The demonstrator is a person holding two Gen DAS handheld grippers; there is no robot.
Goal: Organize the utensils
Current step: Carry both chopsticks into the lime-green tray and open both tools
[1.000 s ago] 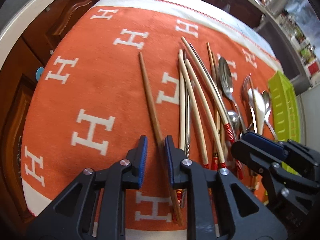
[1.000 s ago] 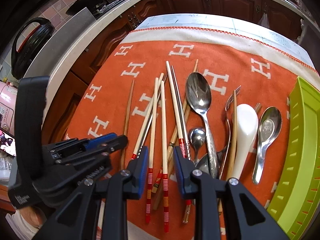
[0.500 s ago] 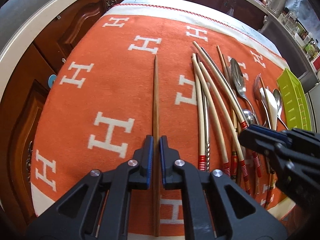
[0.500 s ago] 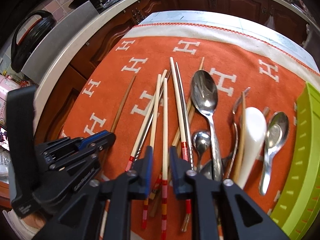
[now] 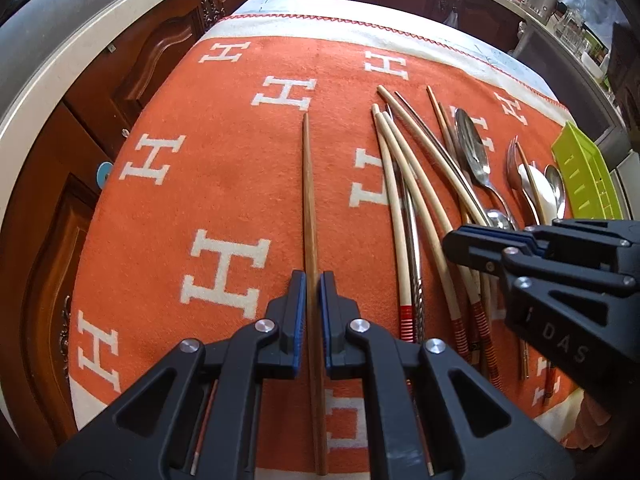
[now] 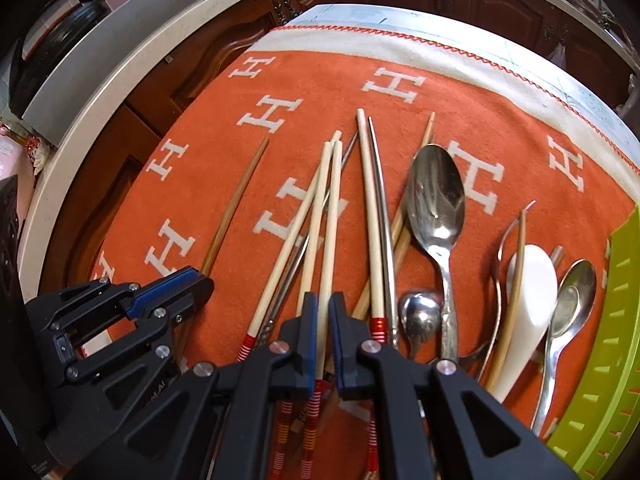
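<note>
Lying lengthwise along the left gripper's line, the brown wooden chopstick points its thin tip away across the orange blanket, clamped between the blue pads. The right gripper's jaws are closing on a pale red-banded chopstick, tip likewise pointing away, beside the spoons.

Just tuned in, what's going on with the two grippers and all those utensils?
Utensils lie spread on an orange cloth. The left gripper is shut on a lone brown chopstick set apart from the pile. The right gripper is closing on a pale chopstick in the pile. A green tray waits at the right.
</note>
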